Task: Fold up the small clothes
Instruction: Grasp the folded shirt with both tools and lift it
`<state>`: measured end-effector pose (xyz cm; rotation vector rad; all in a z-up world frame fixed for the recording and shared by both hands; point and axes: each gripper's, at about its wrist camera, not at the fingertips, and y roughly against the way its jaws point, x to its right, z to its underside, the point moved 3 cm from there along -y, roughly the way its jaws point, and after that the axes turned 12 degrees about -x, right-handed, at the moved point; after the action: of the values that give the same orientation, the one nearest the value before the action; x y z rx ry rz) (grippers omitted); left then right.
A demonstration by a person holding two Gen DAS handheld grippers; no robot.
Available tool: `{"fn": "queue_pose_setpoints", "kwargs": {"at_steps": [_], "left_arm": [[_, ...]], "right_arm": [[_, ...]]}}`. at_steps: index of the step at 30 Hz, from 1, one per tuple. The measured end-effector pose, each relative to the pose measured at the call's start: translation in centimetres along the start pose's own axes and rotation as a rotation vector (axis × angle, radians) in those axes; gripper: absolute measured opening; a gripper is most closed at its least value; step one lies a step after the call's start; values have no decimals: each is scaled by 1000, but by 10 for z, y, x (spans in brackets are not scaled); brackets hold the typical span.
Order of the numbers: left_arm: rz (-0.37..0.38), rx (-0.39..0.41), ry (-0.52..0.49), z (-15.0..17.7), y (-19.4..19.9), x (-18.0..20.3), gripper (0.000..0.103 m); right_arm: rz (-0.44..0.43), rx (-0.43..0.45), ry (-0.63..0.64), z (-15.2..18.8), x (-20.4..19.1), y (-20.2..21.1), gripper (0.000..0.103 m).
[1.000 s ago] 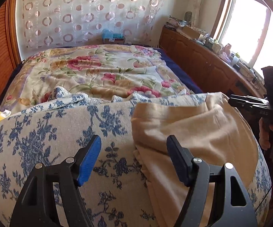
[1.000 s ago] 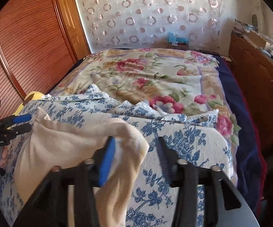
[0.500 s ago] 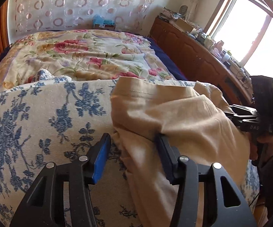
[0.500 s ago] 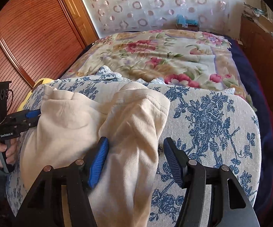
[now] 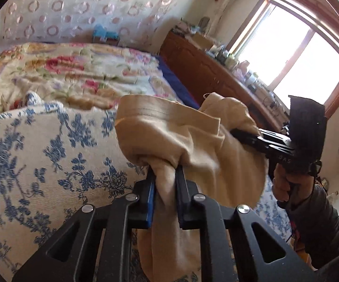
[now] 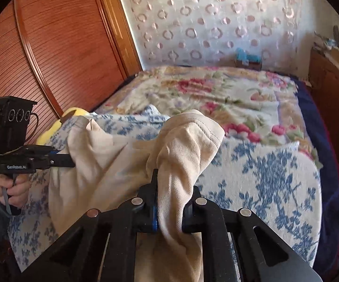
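Both closing on bunched edges of beige garment (image 5: 193,145): left hand-held gripper (image 5: 165,188) and right hand-held gripper (image 6: 169,202) pinching opposite ends, lifting it off blue-floral cover (image 5: 40,155) on bed, presumably to spread for folding

Free room: wide stretch of blue-flowered cover (image 5: 52,155) open to the left of left gripper (image 5: 164,176); likewise open to the right of right gripper (image 6: 169,188) on the same cover (image 6: 263,169). Beyond, the rose-patterned blanket (image 6: 228,94) lies flat and unoccupied up to the curtained wall.

Obstacles: beige garment (image 5: 193,141) bunched between the two grippers, both jaws closing with cloth pinched between them, filling the middle space. Wooden sliding door (image 6: 52,58) close on the left flank; yellow object (image 6: 52,129) at that edge. Wooden cabinet (image 5: 204,70) with cluttered top bounds the right flank under the window (image 5: 287,54)
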<state>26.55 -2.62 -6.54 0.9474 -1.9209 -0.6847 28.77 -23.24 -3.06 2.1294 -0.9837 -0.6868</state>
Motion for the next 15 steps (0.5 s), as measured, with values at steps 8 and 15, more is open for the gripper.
{"fn": "queue_pose_setpoints", "kwargs": {"at_steps": [8, 15], "left_arm": [[-71, 170, 16, 28, 81, -6, 15], [-195, 281, 140, 68, 141, -64, 15]], "right_arm": [[-26, 85, 145, -30, -60, 15, 12], [-65, 86, 307, -87, -124, -42, 12]]}}
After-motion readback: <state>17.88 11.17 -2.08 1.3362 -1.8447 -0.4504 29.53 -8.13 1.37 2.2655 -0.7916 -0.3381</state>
